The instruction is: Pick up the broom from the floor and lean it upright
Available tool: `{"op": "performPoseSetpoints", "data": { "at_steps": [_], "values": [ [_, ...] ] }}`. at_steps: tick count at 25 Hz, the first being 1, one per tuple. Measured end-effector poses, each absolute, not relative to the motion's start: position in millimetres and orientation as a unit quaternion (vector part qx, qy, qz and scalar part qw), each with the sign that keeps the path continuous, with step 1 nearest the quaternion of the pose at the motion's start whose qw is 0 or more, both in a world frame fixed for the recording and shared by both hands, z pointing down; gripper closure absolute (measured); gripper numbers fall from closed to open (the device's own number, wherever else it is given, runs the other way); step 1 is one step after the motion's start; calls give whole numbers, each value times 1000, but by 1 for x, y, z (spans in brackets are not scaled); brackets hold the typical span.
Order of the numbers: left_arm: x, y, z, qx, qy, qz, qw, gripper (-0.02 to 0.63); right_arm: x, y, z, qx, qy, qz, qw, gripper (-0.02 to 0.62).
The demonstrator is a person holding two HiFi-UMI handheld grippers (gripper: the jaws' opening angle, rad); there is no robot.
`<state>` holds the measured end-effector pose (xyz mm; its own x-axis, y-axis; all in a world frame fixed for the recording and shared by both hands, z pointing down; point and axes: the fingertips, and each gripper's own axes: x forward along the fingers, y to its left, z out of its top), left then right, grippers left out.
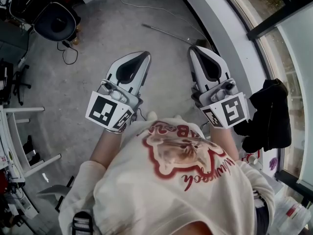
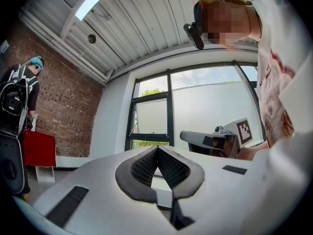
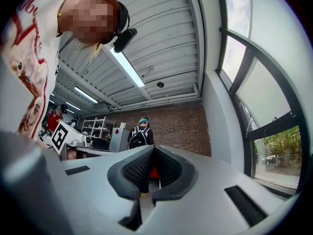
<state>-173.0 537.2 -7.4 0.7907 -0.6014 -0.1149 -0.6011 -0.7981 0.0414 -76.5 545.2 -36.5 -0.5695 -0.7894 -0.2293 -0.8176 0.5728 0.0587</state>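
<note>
A thin metal rod, seemingly the broom's handle (image 1: 167,31), lies on the grey floor ahead of both grippers; its far end slips behind the right gripper and no broom head shows. My left gripper (image 1: 146,56) is held level over the floor, its jaws shut with nothing between them (image 2: 157,149). My right gripper (image 1: 192,48) is beside it, nearer the window ledge, also shut and empty (image 3: 153,149). Each is well above the handle and touches nothing. The right gripper (image 2: 215,140) also shows in the left gripper view.
A black office chair (image 1: 56,21) and a loose cable (image 1: 68,53) are at the far left. White table legs (image 1: 29,111) stand at the left edge. A pale window ledge (image 1: 230,28) runs along the right, with a black jacket (image 1: 269,116) on it. A person with a backpack (image 3: 140,133) stands by the brick wall.
</note>
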Motion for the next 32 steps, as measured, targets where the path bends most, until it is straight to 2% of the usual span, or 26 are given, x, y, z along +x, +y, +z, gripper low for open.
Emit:
{"op": "performPoseSetpoints", "data": {
  "at_steps": [11,19,26,32],
  "values": [
    [-204,510,5,954,-295,-56,7,586,-108,521,-26,-477,871,76,93,571],
    [-212,448,12,949,-310,-50,-7,586,-104,454,-16,-474,872,66,104,571],
    [-207,333,27,936,-349,-52,-21,586,-81,323,-4,-465,875,81,103,571],
    [-185,177,14,920,-384,-73,-41,586,-52,159,-16,-436,889,85,109,571]
  ]
}}
